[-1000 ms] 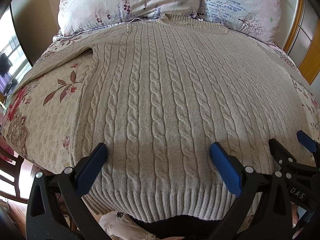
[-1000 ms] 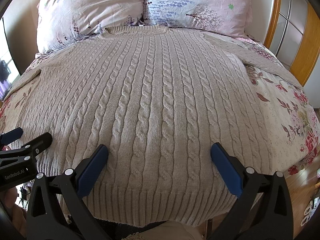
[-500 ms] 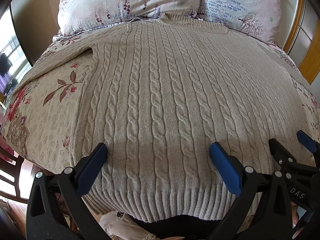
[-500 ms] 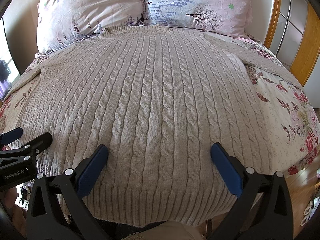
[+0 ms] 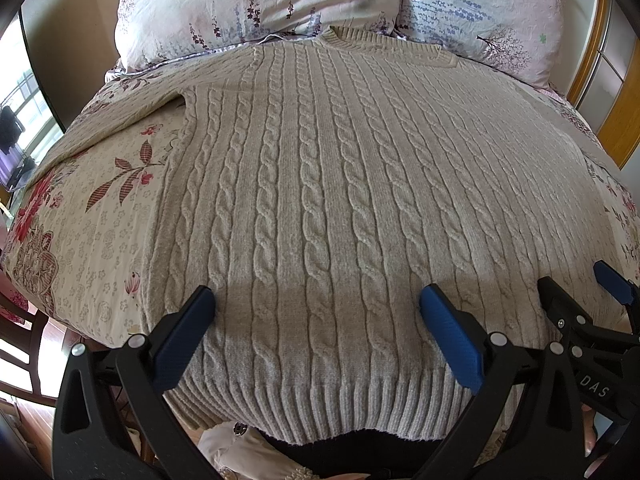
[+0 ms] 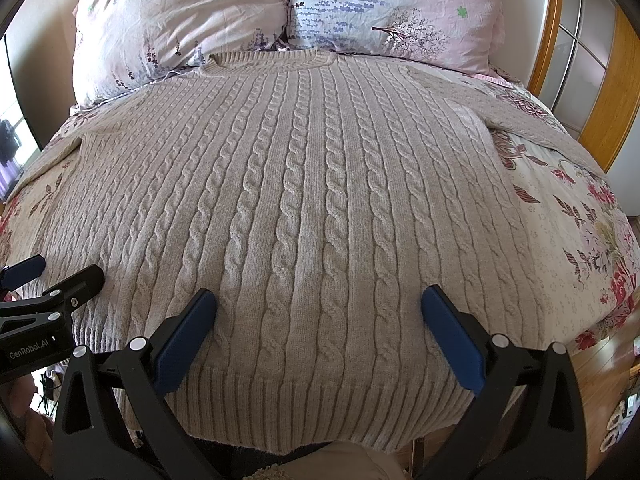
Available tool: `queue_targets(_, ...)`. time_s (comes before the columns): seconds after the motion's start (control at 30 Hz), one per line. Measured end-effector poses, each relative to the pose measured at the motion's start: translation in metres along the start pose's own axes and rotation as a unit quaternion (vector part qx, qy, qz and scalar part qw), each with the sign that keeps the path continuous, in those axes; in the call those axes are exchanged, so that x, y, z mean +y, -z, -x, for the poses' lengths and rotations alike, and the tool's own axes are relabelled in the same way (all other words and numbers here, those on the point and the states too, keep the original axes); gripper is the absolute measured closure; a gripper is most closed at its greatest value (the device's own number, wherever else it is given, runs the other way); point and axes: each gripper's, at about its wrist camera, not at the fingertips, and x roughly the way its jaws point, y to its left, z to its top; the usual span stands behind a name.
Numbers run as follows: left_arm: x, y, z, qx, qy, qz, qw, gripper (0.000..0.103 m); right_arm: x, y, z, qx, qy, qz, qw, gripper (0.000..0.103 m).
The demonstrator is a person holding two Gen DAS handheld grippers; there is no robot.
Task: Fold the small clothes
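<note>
The beige cable-knit wool sweater [image 5: 320, 200] lies face up and spread flat across my bed, its ribbed collar [image 6: 272, 60] up against the pillows and its ribbed hem [image 5: 340, 412] hanging just over the near edge, which puts that hem within easy reach for a first fold. One sleeve [image 5: 116, 128] runs out toward the left side of the floral-print cotton bedspread [image 5: 80, 232] and the other sleeve [image 6: 532, 120] out to the right, so the body is clear to work on. I hold my left gripper [image 5: 316, 332] low over the left part of the hem, its blue-padded fingers spread wide with nothing between them, and my right gripper [image 6: 318, 332] likewise parted and empty over the right part. Whether either set of pads touches the knit I cannot quite tell from this angle. Two pale pink flower-printed pillows [image 6: 280, 12] sit at the head, well apart from my tools.
</note>
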Motion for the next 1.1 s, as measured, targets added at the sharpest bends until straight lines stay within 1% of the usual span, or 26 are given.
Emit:
queue_targets(0.57,0.0000,-0.0001,-0.0001,0.002,0.000,0.000,1.0000,0.002,0.0010,0.0006,0.0022,0.000,0.000,0.001,1.000,0.001)
queue_targets(0.77,0.0006,0.0000,0.0002,0.010,0.000,-0.003,0.9999,0.002,0.0012,-0.0014,-0.0023,0.011,-0.002,0.006,1.000,0.001)
queue_targets(0.9,-0.0009,-0.0005,-0.0009,0.014,0.000,-0.005,0.9999,0.002,-0.0003,-0.0054,-0.0053,0.014,-0.011,0.018,1.000,0.001)
queue_targets(1.1,-0.0004,-0.0071,-0.0043,0.023,0.010,-0.027,0.9993,0.002,-0.0034,-0.0016,-0.0031,-0.017,-0.045,0.057,0.997,0.001)
